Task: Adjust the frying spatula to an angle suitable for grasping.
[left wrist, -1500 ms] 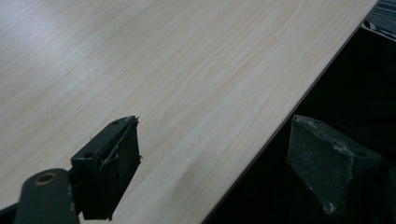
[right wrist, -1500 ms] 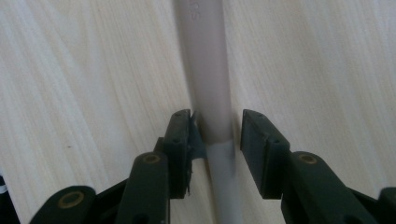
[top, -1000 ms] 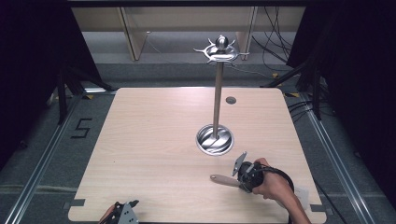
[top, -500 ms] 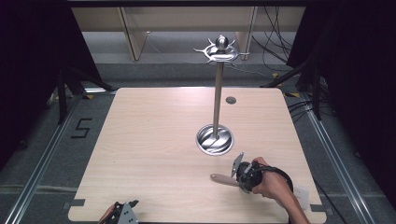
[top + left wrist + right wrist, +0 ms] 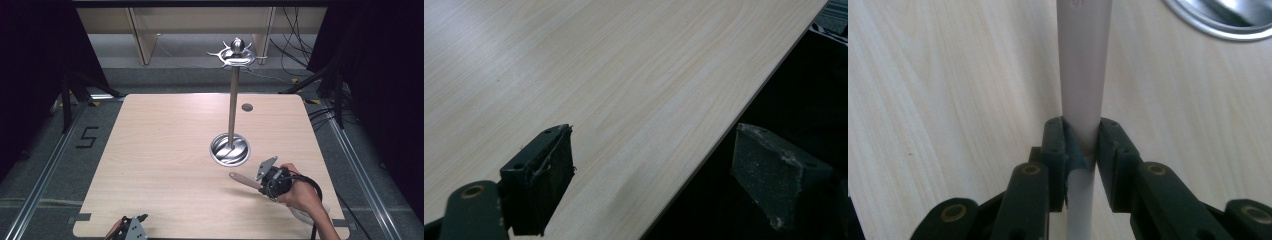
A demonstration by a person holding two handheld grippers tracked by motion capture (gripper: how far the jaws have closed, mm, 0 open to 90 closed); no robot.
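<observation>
A: At six o'clock, near edge: left gripper (image 5: pixel 134 225), jaws wide apart, nothing between them, idle over the table (image 5: pixel 165 150) rim.

B: Next item?

A: At about five o'clock: right gripper (image 5: pixel 1082 145), jaws closed tight on a pale utensil handle (image 5: pixel 1083 65). Handle points toward eleven o'clock, low over the wood, whether touching I cannot tell. The working end is hidden behind the hand (image 5: pixel 300 195).

B: Farther out?

A: Table centre: hanging stand (image 5: pixel 231 115), round steel base, upright pole, hooked crown at twelve o'clock. All hooks bare.

B: Progress?

A: Likely early. Utensil grasped; lifting and hanging it on a hook remains.
</observation>
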